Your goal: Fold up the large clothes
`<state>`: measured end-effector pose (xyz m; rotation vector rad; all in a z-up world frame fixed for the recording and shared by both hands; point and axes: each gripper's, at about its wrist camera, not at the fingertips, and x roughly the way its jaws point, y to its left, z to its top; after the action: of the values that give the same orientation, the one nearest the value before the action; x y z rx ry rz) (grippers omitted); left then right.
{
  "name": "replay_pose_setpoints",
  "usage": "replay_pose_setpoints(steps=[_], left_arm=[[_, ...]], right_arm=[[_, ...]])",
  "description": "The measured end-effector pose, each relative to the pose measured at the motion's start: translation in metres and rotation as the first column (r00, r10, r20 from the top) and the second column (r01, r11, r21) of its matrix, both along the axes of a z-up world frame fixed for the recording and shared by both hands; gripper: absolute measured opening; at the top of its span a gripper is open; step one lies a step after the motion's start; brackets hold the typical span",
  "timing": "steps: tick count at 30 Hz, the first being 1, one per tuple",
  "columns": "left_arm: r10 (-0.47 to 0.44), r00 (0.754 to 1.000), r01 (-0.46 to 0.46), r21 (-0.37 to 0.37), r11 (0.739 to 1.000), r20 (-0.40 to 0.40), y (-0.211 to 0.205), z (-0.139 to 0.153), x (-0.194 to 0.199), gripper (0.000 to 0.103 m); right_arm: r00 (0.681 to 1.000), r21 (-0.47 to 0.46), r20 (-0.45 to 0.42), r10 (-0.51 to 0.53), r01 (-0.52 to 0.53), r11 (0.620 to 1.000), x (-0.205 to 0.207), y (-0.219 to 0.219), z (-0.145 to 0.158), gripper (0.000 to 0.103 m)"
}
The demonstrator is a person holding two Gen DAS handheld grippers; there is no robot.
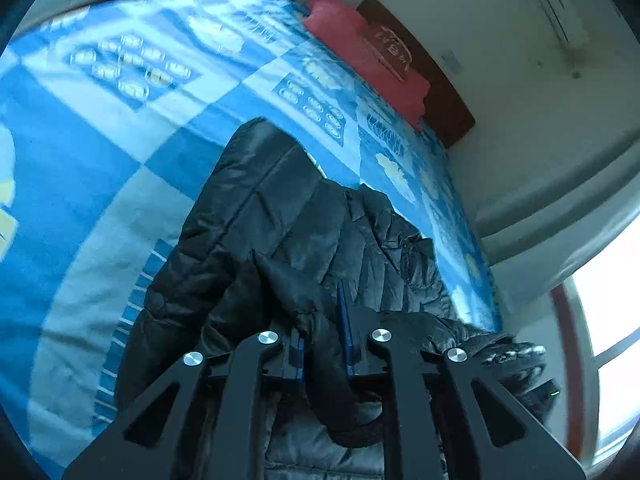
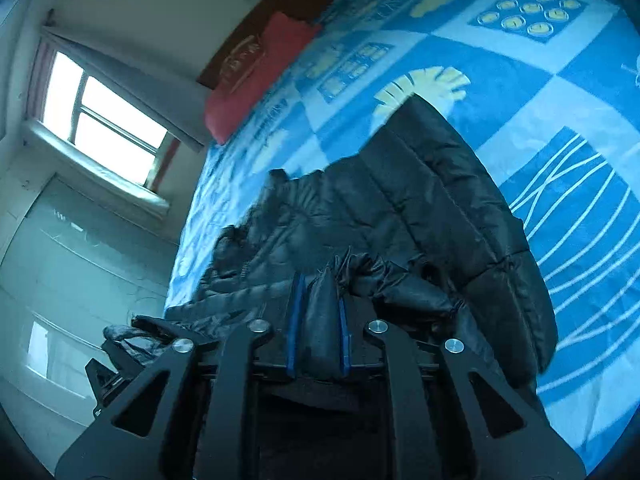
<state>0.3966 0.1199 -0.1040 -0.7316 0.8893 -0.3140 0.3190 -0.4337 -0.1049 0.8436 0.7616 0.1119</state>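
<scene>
We see a blue patterned bed by a window, red pillow at its head. Both our left gripper and right gripper pinch the black jacket lying on it; its near edge is cut off.

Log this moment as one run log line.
left gripper: shut on black quilted puffer jacket | right gripper: shut on jacket | surface: blue patterned bedsheet

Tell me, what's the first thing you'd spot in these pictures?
The big black puffer jacket stands out, sprawled across the bright blue patterned bedspread. Both grippers pinch its fabric: the left gripper and the right gripper each have a bunched fold between their blue pads. A red pillow lies at the head of the bed, near the bright window.
</scene>
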Motion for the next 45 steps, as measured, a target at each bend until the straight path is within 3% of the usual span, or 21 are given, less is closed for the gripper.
replay_pose_setpoints(steps=[2,3,5,6,7,10,14,18,20,24,25,26,27,28,33,38,42,45], left_arm=[[0.001,1.000,-0.001,-0.061,0.998,-0.002,0.006,0.001,-0.004,0.026],[-0.006,1.000,0.006,-0.076,0.997,0.002,0.007,0.004,-0.007,0.037],[-0.016,1.000,0.019,-0.110,0.994,0.025,0.015,0.014,-0.015,0.060],[-0.011,0.999,0.017,-0.128,0.992,0.046,0.020,0.020,-0.020,0.072],[-0.004,0.998,0.014,-0.144,0.989,0.069,0.025,0.025,-0.024,0.074],[-0.004,0.991,0.025,-0.153,0.988,0.136,0.040,0.043,-0.038,0.075],[-0.026,0.991,0.028,-0.008,1.000,0.132,0.036,0.048,-0.032,0.075],[-0.097,0.991,0.087,0.112,0.990,0.087,0.017,0.039,-0.009,0.075],[-0.129,0.988,0.115,0.156,0.981,0.081,0.007,0.035,0.004,0.075],[-0.166,0.984,0.151,0.207,0.967,0.060,-0.012,0.026,0.029,0.075],[-0.172,0.984,0.157,0.216,0.964,0.055,-0.015,0.024,0.033,0.074],[-0.183,0.982,0.168,0.234,0.958,0.045,-0.020,0.022,0.038,0.070],[-0.203,0.979,0.187,0.260,0.947,0.033,-0.025,0.020,0.042,0.046],[-0.214,0.977,0.202,0.313,0.928,0.006,-0.031,0.019,0.046,0.028],[-0.231,0.972,0.195,0.402,0.895,0.044,-0.037,0.031,0.046,0.008],[-0.170,0.978,0.103,0.435,0.894,0.118,-0.036,0.062,0.073,0.007],[-0.151,0.981,0.079,0.470,0.879,0.119,-0.047,0.063,0.106,0.007],[-0.138,0.986,0.075,0.497,0.865,0.090,-0.053,0.046,0.125,0.005]], right_arm=[[1.000,-0.010,0.016,0.014,-0.014,1.000,-0.003,0.001,0.004,0.024],[0.999,-0.016,0.031,0.025,-0.024,1.000,-0.005,0.001,0.008,0.030],[0.997,-0.006,0.069,0.039,-0.039,0.999,-0.016,0.000,0.016,0.046],[0.995,0.000,0.087,0.041,-0.041,0.999,-0.022,-0.001,0.020,0.060],[0.993,-0.006,0.109,0.037,-0.037,0.999,-0.030,-0.003,0.026,0.065],[0.990,-0.051,0.132,0.057,-0.051,0.997,-0.041,-0.006,0.038,0.066],[0.992,-0.154,0.100,0.071,-0.055,0.986,-0.028,-0.009,0.044,0.066],[0.993,-0.250,0.050,0.103,-0.087,0.964,0.004,-0.007,0.042,0.066],[0.993,-0.318,0.021,0.117,-0.104,0.942,0.025,-0.005,0.039,0.066],[0.985,-0.342,-0.039,0.169,-0.172,0.924,0.053,0.002,0.025,0.066],[0.982,-0.354,-0.060,0.178,-0.188,0.916,0.057,0.005,0.022,0.063],[0.979,-0.370,-0.081,0.188,-0.205,0.906,0.060,0.009,0.020,0.041],[0.976,-0.378,-0.098,0.194,-0.217,0.900,0.063,0.011,0.018,0.021],[0.975,-0.385,-0.100,0.199,-0.222,0.896,0.062,0.013,0.020,0.015],[0.977,-0.438,-0.004,0.212,-0.193,0.878,0.056,0.019,0.048,0.007],[0.985,-0.469,0.085,0.153,-0.096,0.878,0.083,0.013,0.080,0.004],[0.986,-0.438,0.024,0.167,-0.140,0.888,0.120,0.012,0.065,0.004],[0.989,-0.477,-0.029,0.146,-0.142,0.867,0.136,0.014,0.046,0.004]])
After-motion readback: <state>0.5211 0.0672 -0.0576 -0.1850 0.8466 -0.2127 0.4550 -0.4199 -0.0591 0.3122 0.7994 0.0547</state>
